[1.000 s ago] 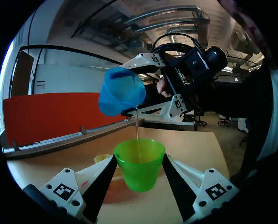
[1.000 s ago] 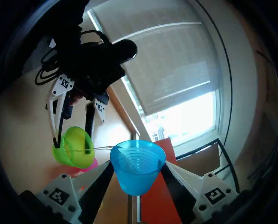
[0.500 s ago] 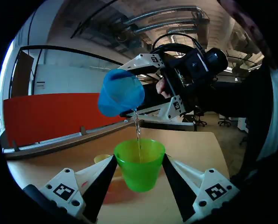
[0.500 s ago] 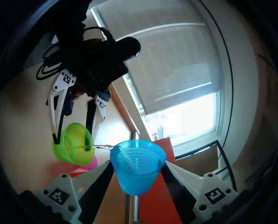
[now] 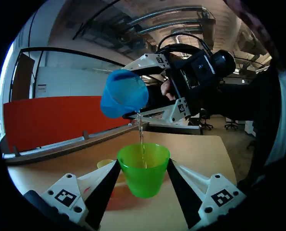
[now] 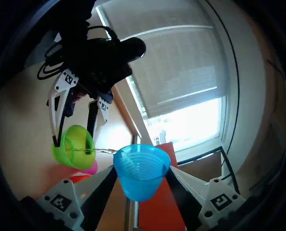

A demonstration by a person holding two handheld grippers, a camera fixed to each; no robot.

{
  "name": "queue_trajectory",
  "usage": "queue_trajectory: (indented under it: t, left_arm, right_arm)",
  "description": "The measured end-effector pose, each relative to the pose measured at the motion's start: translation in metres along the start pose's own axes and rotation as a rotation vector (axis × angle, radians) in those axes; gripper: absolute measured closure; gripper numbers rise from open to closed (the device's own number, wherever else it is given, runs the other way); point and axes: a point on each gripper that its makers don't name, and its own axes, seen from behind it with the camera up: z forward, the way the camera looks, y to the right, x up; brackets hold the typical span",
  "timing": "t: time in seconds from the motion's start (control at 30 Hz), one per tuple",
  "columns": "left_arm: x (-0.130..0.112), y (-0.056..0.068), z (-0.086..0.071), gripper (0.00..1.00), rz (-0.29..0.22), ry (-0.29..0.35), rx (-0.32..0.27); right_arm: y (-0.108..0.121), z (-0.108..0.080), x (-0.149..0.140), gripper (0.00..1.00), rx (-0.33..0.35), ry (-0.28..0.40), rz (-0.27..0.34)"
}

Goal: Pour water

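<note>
Left tongs (image 5: 143, 166): drawn in narrow, clamped on the green cup (image 5: 143, 179). One finger presses each side of the wall just under the rim. The cup is upright, mouth up, right between the fingertips. Cannot tell whether its base touches the surface (image 5: 198, 150).

Right tongs (image 6: 142, 169): likewise clamped, both fingers pressing the sides of the blue cup (image 6: 142, 179).

In the left gripper view the blue cup hangs above and just beyond the left tongs' tips. It is tipped steeply, lip down toward the green cup. The two cups are apart, not touching.

Water (image 5: 140, 134): a thin stream drops from the blue cup's low lip straight into the green cup's mouth. In the right gripper view it shows as a fine line from the blue rim across to the green cup. Level in either cup: cannot tell.

A hand (image 5: 167, 89) grips the right tongs behind the blue cup.

A yellow cup (image 5: 104, 163) sits on the surface just past the left tongs' finger on the view's left side, partly hidden by it. In the right gripper view a pink cup (image 6: 90, 168) peeks out beside the green cup; whether they touch is unclear.

A red panel (image 5: 50, 119) stands beyond the surface's far edge, ahead of the left tongs. A bright window (image 6: 185, 129) lies ahead of the right tongs.
</note>
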Motion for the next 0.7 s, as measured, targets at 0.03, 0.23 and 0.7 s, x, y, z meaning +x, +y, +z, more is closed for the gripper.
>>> queue_trajectory:
  t: [0.03, 0.23, 0.7]
  left_arm:
    - [-0.0004, 0.0000, 0.0002, 0.15, 0.000, -0.001, 0.000]
    - [-0.0008, -0.0003, 0.0010, 0.15, -0.002, 0.001, 0.002]
    - [0.0045, 0.0000, 0.0006, 0.15, -0.006, 0.013, 0.000]
  right_arm:
    - [0.0003, -0.0003, 0.0002, 0.11, -0.001, -0.001, -0.003]
    - [0.0009, -0.0022, 0.0014, 0.11, -0.001, -0.004, -0.020]
    - [0.0047, -0.0020, 0.0071, 0.11, -0.004, -0.005, -0.056]
